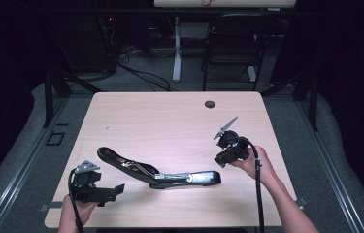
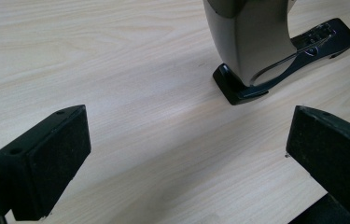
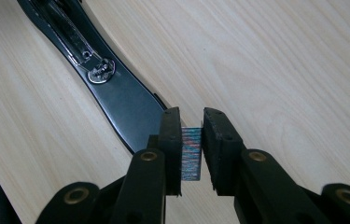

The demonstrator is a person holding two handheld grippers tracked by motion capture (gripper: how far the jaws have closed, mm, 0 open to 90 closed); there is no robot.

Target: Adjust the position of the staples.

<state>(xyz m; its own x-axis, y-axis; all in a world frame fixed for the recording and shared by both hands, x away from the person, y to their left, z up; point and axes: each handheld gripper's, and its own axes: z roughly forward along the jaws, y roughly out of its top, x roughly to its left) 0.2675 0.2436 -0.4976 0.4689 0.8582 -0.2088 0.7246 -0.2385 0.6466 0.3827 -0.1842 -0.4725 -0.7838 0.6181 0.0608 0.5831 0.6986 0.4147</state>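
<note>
Stapler: large black metal stapler [image 1: 157, 172], swung open, lies near the 6 o'clock edge of the pale wooden table [image 1: 170, 116]; its curved top arm [image 1: 116, 161] points to 10 o'clock, its base [image 1: 191, 178] to 3 o'clock, with the staple channel exposed.
Staples: small iridescent strip of metal staples [image 3: 191, 154], pinched upright in the right gripper [image 3: 192, 156], just off the stapler's near end in the right gripper view.
Right gripper: at 4 o'clock of the table, jaws pressed onto the strip.
Left gripper: [image 1: 103, 192] at 7 o'clock, jaws spread wide, holding nothing, aimed at the stapler arm's tip.
Handling, strip: judged light, brittle, glued; likely to snap or slip if squeezed crooked. Grip flat sides, mid-length.
Handling, stapler: judged heavy, rigid, smooth-lacquered; steady it by the base.
</note>
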